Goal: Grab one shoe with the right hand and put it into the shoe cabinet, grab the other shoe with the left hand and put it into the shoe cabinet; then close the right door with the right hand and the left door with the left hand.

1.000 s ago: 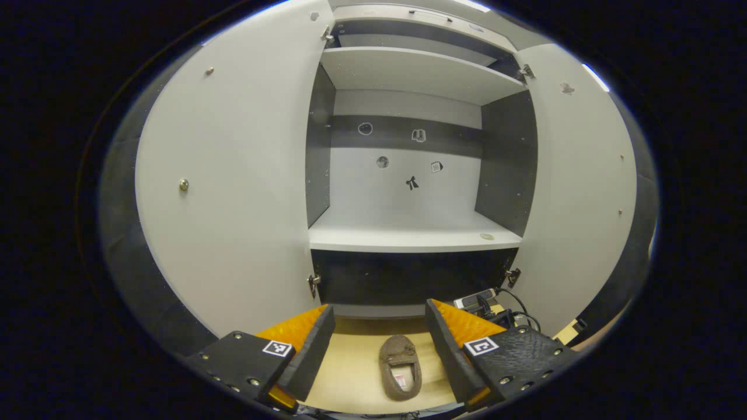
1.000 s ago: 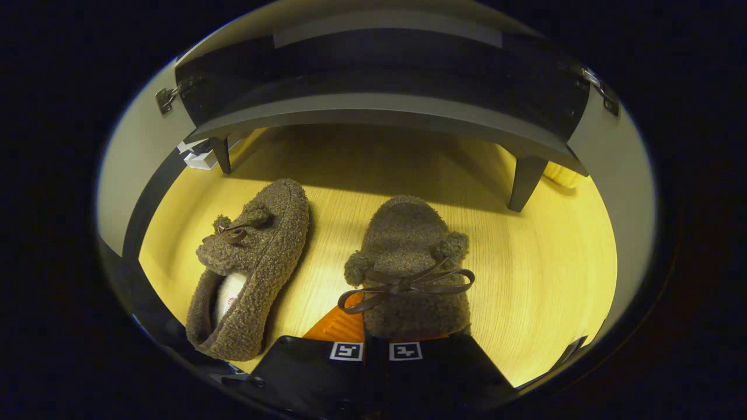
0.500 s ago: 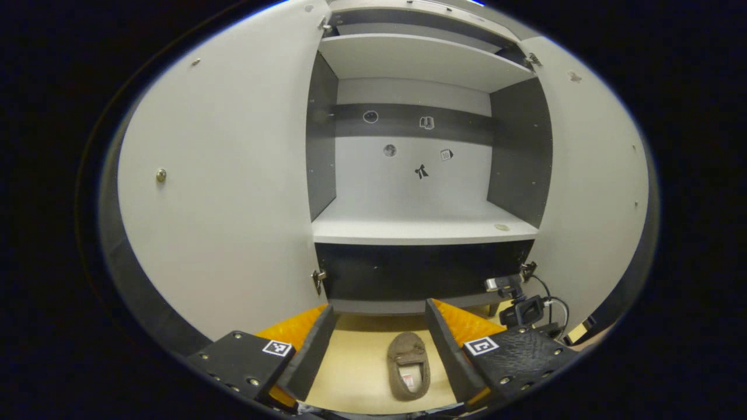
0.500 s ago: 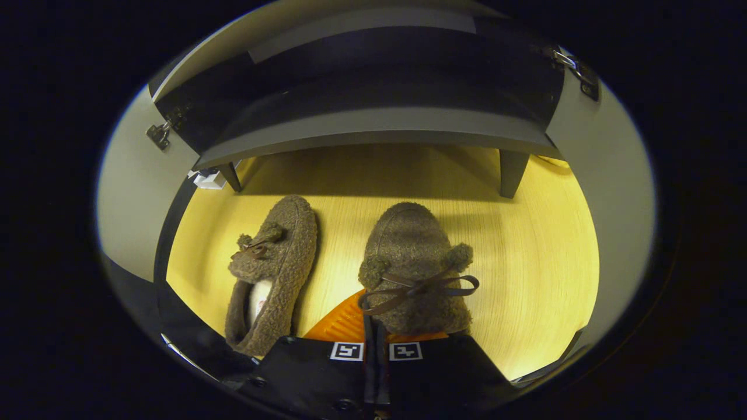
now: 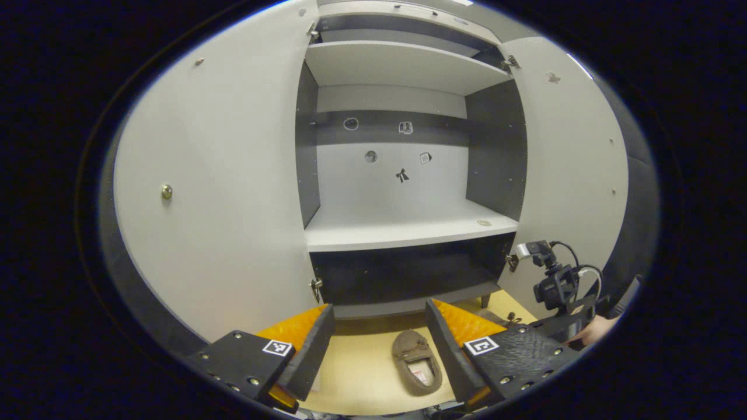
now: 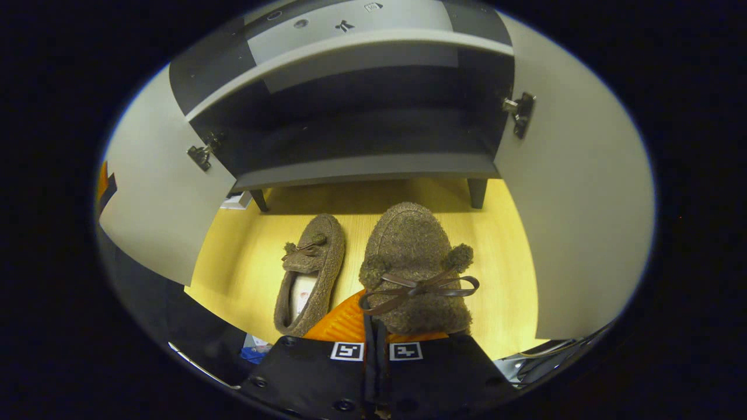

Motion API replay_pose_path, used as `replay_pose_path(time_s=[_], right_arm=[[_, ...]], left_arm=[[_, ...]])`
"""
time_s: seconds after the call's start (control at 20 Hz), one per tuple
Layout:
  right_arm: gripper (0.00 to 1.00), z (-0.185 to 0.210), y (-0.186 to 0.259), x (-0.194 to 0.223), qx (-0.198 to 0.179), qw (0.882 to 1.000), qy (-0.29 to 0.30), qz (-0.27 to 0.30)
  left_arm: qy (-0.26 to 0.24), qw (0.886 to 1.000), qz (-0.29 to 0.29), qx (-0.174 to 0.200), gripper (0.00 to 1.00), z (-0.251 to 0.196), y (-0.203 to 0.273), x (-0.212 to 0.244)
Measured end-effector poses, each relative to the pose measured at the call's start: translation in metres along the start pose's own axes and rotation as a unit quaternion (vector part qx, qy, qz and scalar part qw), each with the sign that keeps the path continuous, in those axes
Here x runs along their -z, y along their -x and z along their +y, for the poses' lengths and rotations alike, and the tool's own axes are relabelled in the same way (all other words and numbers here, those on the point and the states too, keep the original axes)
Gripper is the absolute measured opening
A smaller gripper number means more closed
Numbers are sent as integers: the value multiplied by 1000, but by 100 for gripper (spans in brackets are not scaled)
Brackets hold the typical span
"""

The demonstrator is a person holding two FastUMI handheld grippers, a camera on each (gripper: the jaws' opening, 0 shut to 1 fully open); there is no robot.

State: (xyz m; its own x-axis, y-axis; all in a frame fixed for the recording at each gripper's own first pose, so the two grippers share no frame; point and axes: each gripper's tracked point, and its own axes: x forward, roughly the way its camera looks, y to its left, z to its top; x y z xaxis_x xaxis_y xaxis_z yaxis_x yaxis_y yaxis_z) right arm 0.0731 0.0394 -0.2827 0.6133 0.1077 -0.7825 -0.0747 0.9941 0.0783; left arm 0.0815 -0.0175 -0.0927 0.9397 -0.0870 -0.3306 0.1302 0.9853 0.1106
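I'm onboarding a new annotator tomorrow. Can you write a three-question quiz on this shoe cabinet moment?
1. True or false: both cabinet doors stand open.
2. Which gripper holds a shoe? A) left B) right C) neither
3. Fill in: the other shoe lies on the ____.

Key:
1. True: left door and right door are swung wide.
2. B: the right gripper is clamped on the bow shoe; the left gripper is open.
3. Floor: the second shoe rests there.
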Motion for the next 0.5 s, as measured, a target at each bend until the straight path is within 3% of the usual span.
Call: replay_pose_path(time_s=[0.3,0.5], right_arm=[[2,20,79,-25,27,998,-4,-63],[2,40,122,-57,20,994,22,-109]], left_arm=[[3,998,-16,59,90,-8,16,6],[13,997,-36,73,90,-8,19,-3]])
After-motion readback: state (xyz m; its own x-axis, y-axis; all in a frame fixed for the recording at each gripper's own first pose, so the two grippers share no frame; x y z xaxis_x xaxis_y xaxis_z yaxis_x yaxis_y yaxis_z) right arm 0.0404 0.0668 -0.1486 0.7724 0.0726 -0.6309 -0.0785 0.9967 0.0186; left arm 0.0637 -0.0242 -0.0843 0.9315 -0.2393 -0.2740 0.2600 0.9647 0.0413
